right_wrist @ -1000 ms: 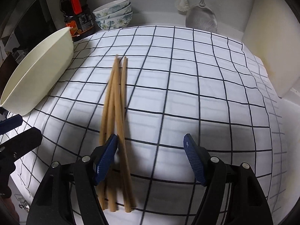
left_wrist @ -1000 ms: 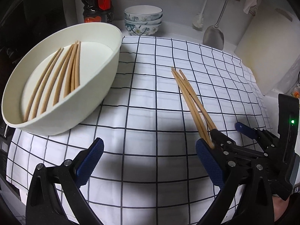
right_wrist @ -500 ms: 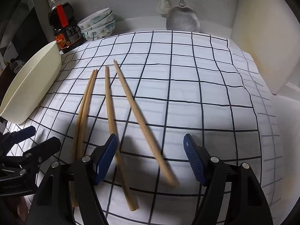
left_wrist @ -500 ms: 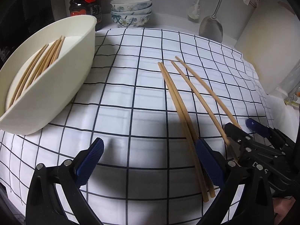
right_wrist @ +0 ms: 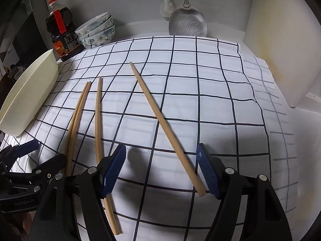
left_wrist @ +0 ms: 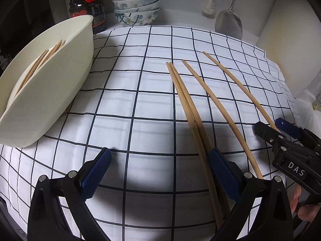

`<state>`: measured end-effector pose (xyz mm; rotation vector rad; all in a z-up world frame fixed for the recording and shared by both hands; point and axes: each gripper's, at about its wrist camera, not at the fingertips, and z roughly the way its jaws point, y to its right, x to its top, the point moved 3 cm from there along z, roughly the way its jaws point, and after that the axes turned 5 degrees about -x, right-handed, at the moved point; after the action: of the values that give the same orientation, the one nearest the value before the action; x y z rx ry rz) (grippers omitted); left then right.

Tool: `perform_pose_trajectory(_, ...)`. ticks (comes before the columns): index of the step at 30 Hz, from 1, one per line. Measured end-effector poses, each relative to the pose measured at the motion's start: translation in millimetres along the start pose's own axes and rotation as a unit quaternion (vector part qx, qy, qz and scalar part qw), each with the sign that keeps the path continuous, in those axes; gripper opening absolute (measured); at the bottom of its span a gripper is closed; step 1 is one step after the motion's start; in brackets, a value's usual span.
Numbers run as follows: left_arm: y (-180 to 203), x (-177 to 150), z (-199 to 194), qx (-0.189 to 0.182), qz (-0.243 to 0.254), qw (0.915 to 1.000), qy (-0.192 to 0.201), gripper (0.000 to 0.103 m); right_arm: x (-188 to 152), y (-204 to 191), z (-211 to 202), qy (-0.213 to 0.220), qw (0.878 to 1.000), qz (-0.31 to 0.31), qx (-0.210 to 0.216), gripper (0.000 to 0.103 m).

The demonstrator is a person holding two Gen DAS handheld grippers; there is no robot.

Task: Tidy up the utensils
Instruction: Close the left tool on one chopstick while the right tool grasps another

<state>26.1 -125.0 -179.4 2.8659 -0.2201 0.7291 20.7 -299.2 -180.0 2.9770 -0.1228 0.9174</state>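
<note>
Chopsticks (right_wrist: 162, 120) now spread flat on cloth (right_wrist: 220, 100); both grippers (left_wrist: 158, 166) (right_wrist: 161, 166) agape, empty.

Stacked bowls (left_wrist: 136, 10), oil bottle (right_wrist: 61, 36), spatula (right_wrist: 187, 23)

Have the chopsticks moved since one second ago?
Yes. The chopsticks, earlier bunched together, now lie spread apart across the checked cloth, one between the open right tongs.

left wrist: low, forward | right wrist: same | shared: checked cloth (left_wrist: 152, 104), chopsticks (right_wrist: 98, 116)
</note>
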Motion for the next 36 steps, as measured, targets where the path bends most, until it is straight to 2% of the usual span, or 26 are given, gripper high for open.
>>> perform_pose_trajectory(7,-5,-1,2,0.045,0.007,0.999,-0.006,0.098,0,-6,2,0.006,1.0,-0.027,-0.015,0.069)
perform_pose_trajectory(14,-7,3,3,0.047,-0.003,0.9989,-0.006,0.096,8,-13,8,0.008,0.999,-0.051,-0.01,0.069)
perform_pose_trajectory(16,-5,5,2,0.042,-0.005,0.9991,-0.001,0.086,11,-18,10,0.01,0.998,-0.065,0.001,0.065)
perform_pose_trajectory(17,-3,6,1,0.04,-0.002,0.9992,0.002,0.08,12,-21,11,0.015,0.997,-0.076,0.008,0.059)
perform_pose_trajectory(19,3,9,0,0.034,0.007,0.9994,0.004,0.063,14,-27,11,0.021,0.995,-0.094,0.019,0.051)
perform_pose_trajectory(23,12,13,1,0.026,0.015,0.9995,0.004,0.041,21,-34,15,0.022,0.993,-0.11,0.033,0.037)
perform_pose_trajectory(25,15,15,1,0.023,0.018,0.9996,0.004,0.026,25,-35,16,0.021,0.993,-0.113,0.032,0.021)
perform_pose_trajectory(26,16,16,2,0.021,0.019,0.9996,0.003,0.023,27,-36,17,0.02,0.993,-0.115,0.029,0.008)
perform_pose_trajectory(28,17,17,2,0.018,0.019,0.9996,0.001,0.009,28,-36,17,0.018,0.993,-0.117,0.023,0.006)
perform_pose_trajectory(32,14,18,2,0.01,0.017,0.9998,-0.006,0.007,26,-35,16,0.015,0.994,-0.106,0.021,0.006)
perform_pose_trajectory(36,13,19,-4,0.001,0.019,0.9998,-0.011,0.007,25,-27,8,0.006,0.997,-0.058,0.041,0.006)
